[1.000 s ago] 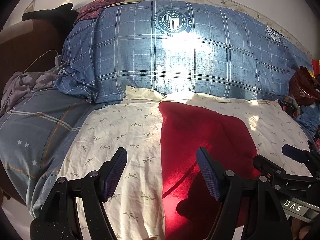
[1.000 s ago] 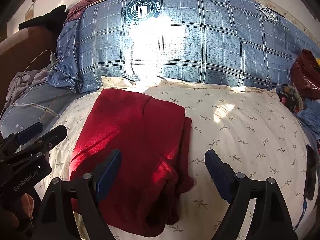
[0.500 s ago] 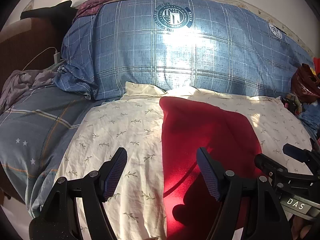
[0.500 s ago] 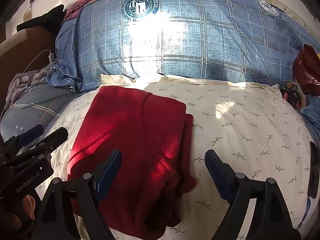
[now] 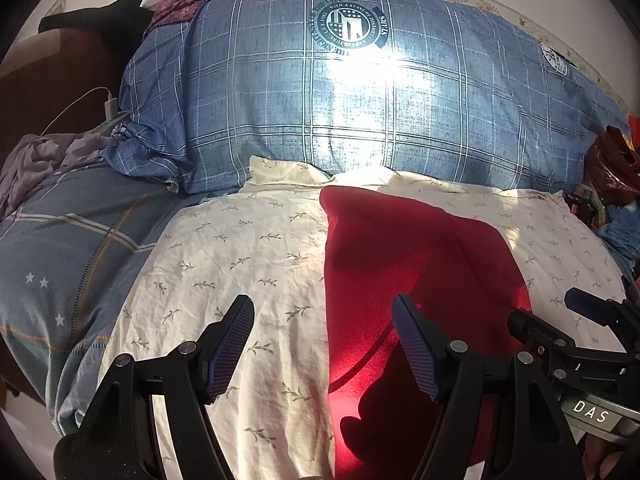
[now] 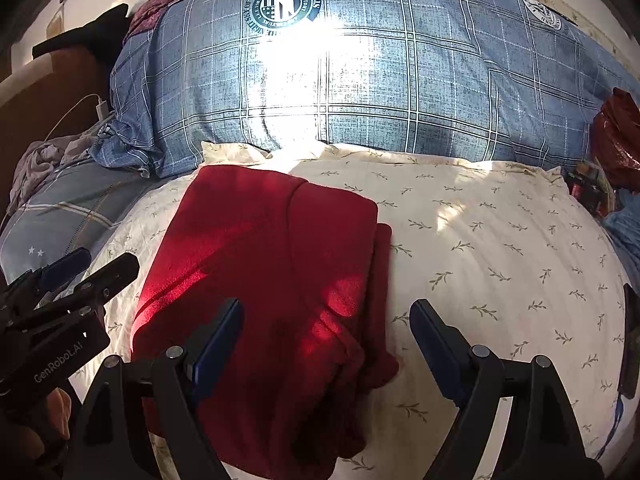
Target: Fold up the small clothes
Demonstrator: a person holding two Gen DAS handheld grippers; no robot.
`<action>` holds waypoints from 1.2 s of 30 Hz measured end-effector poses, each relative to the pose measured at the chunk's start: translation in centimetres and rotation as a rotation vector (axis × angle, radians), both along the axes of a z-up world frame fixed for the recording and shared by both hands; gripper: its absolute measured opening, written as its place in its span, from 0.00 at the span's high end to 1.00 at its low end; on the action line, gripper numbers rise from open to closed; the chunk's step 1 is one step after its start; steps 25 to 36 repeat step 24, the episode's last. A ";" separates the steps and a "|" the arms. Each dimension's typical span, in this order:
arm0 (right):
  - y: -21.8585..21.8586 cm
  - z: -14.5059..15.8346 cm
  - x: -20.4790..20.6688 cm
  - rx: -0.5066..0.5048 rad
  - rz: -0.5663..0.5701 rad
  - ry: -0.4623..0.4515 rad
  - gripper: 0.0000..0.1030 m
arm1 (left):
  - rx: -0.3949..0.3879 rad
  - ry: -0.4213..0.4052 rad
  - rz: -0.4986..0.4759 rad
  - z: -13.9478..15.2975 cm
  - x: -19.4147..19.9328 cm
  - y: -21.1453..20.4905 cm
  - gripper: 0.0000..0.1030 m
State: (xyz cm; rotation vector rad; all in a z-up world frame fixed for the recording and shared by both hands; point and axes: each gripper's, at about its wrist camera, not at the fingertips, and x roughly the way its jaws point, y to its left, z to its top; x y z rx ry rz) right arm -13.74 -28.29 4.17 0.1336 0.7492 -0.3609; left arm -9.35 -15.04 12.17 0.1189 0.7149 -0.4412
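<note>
Both views have drifted slightly, your left hand-held gripper (image 5: 322, 344) and right hand-held gripper (image 6: 326, 344) gaping empty above the soft, limp red garment (image 6: 276, 264) folded on the bed's floral sheet (image 6: 500, 248); pinch its near edge.

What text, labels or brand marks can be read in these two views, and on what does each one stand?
"DAS": plate on the right claw.
"GenRobot.AI": body of the left claw.
"STARS": banner of the round crest on the blue plaid pillow; its ring lettering is too small to read.
Second crest: unreadable.
</note>
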 end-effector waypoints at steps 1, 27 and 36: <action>0.0 0.0 0.0 0.000 0.000 -0.001 0.16 | -0.001 0.001 -0.001 0.0 0.0 -0.1 0.32; -1.1 -0.3 0.8 -0.006 -0.003 -0.003 0.16 | -0.025 0.045 0.028 -1.2 2.0 0.7 0.31; -1.1 -0.3 0.8 -0.006 -0.003 -0.003 0.16 | -0.025 0.045 0.028 -1.2 2.0 0.7 0.31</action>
